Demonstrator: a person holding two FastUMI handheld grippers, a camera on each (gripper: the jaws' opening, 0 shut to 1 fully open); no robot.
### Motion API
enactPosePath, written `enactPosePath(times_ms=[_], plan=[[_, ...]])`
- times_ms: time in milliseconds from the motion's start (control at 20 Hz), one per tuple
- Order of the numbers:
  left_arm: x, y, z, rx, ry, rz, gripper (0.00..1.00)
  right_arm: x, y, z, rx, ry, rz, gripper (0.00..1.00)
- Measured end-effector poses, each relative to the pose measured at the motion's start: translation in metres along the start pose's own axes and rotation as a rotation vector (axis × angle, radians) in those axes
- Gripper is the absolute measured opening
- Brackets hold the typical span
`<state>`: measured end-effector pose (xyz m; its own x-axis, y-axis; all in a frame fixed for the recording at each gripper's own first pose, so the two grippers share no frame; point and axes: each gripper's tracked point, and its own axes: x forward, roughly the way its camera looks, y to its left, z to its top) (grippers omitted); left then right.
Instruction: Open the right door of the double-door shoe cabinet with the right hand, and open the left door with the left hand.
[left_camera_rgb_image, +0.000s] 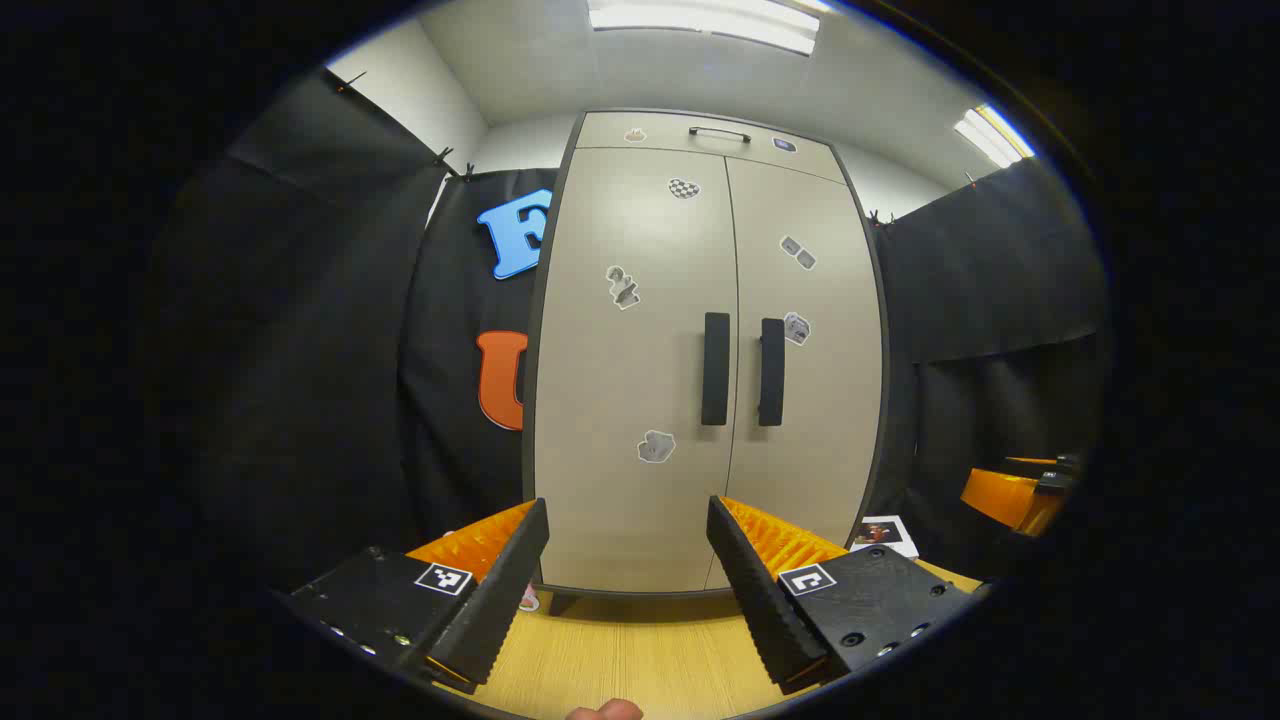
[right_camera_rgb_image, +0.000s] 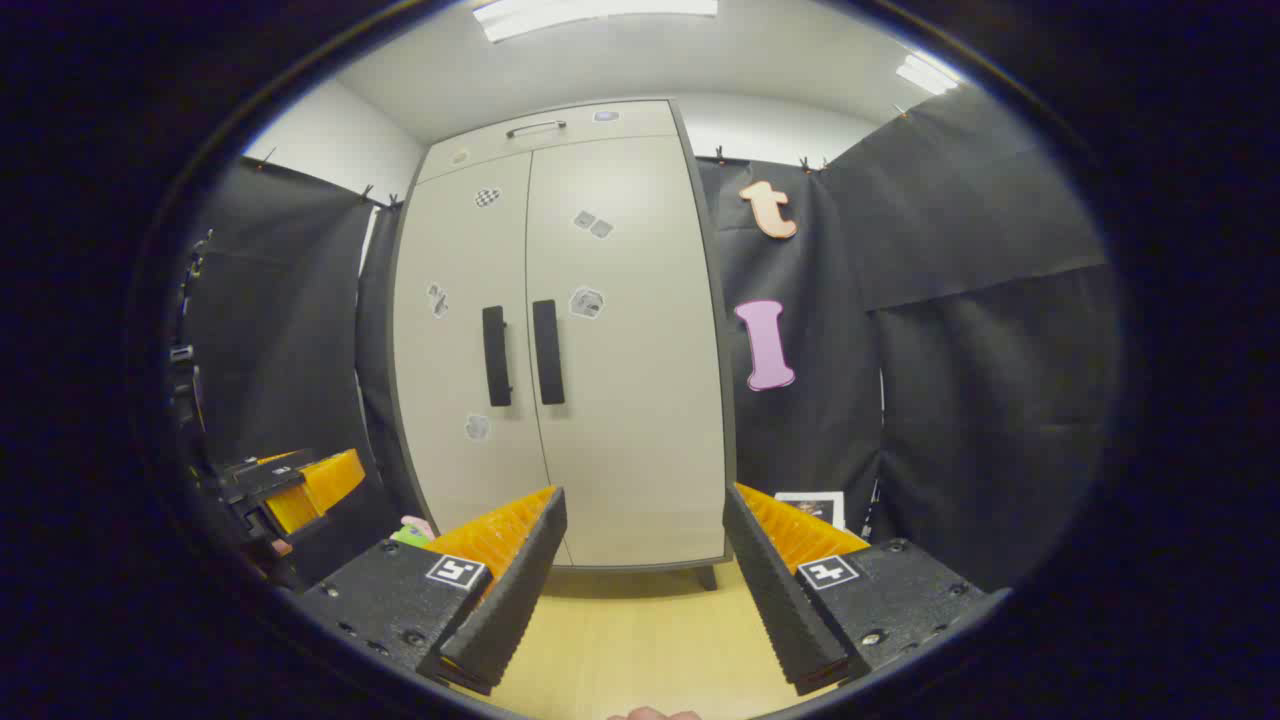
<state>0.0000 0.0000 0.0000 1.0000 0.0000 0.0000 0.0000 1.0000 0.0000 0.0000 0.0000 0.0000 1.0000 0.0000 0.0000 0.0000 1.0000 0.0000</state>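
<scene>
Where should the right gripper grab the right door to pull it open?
Take the right door by its handle, a vertical bar beside the centre seam. Come straight in from the front with the right gripper, whose jaws stand open, one finger on each side of the bar around mid-height. It stands proud of the flat panel, likely the only graspable part.

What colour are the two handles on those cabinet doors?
Black. Both door handles are dark vertical bars on the beige shoe cabinet, clearest in the left gripper view.
</scene>
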Motion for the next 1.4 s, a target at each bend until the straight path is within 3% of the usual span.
enactPosePath(times_ms=[700, 1400], plan=[[-0.006, 0.001, -0.003, 0.02, -0.003, 0.027, 0.95, 0.002, -0.002, 0.0, -0.009, -0.004, 0.021, 0.98], [-0.006, -0.002, 0.0, 0.033, -0.01, 0.012, 0.95, -0.002, -0.016, -0.002, 0.012, -0.002, -0.029, 0.99]])
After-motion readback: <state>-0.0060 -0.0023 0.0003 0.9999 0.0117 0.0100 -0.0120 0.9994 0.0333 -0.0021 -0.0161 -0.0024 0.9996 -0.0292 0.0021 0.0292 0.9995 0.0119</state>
